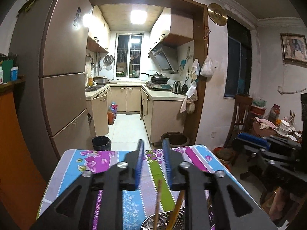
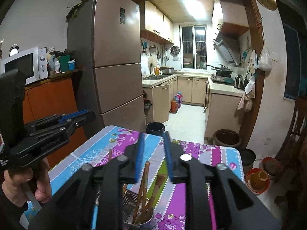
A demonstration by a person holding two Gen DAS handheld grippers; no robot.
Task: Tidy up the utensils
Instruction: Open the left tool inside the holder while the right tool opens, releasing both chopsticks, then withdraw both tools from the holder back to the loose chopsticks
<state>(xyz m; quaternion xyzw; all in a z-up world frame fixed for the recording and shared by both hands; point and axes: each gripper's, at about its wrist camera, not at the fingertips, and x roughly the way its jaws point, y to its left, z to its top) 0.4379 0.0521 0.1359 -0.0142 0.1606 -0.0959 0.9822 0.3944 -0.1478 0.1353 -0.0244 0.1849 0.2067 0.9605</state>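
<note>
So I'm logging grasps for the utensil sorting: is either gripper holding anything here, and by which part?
Nothing is held. The left gripper and right gripper both stand open and empty above the metal utensil holder.

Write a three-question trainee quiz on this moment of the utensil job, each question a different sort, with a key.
1. True or false: the left gripper holds a chopstick.
2. The metal utensil holder stands on: A) the kitchen counter B) the flowered tablecloth C) the floor.
3. Fill in: the dark bin stands on the floor beyond the table, beside the ____.

Key: 1 false, both grippers' jaws are open and empty, the right gripper too; 2 B; 3 fridge.
</note>
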